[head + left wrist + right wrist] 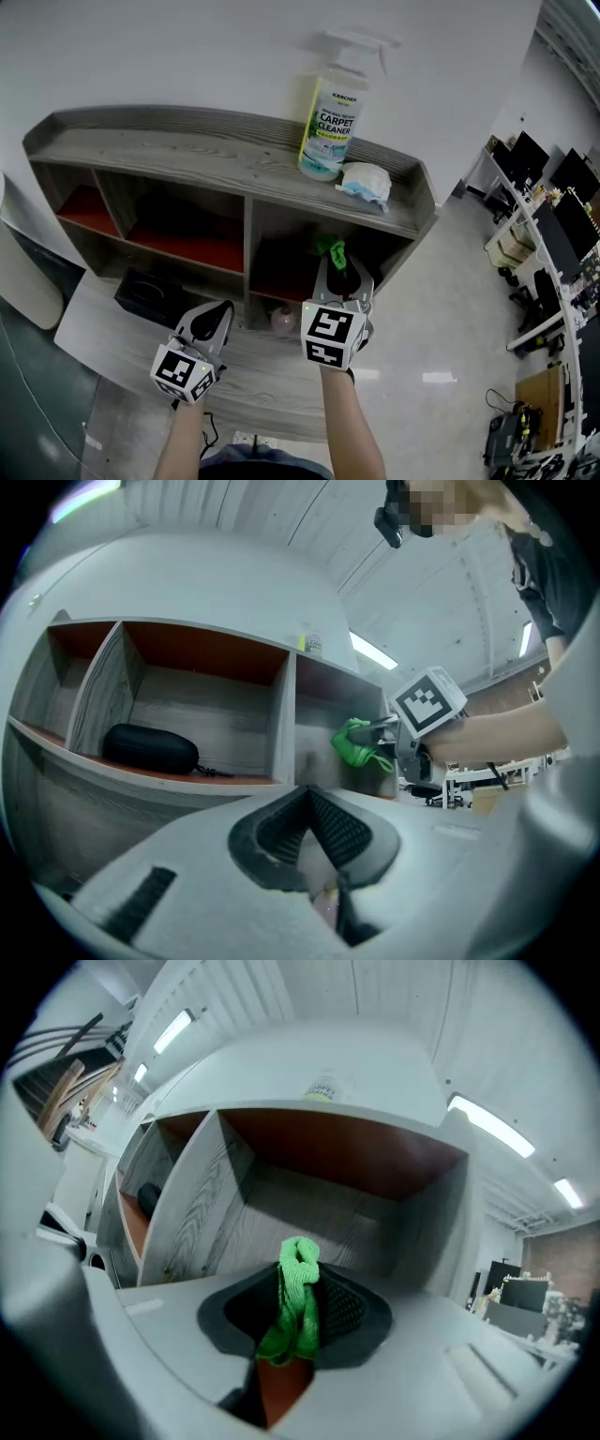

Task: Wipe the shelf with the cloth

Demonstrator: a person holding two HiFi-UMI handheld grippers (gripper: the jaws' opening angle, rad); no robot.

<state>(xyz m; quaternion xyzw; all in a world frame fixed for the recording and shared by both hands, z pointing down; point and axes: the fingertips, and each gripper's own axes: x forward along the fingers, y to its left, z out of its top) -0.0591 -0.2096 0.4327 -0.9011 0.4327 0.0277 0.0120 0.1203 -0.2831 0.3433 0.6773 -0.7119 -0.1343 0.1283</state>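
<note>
Green cloth bunched and pinched between the right gripper fingers; only a small knot proud of the tips, tail hanging below. At 9 o'clock of it, left gripper fingers closed tip to tip on nothing, idle over the table. Cloth knot at the mouth of the shelf unit's right-hand compartment; contact with its floor not discernible.

Risks, judged:
- Thin pinch, so cloth likely to drag out under a hard stroke.
- Little cloth exposed, so bare fingers apt to scrape the wood.
- Small pink item between the two grippers, easily knocked.
- Spray bottle on top at 12 o'clock, toppled by a bump against the divider.
</note>
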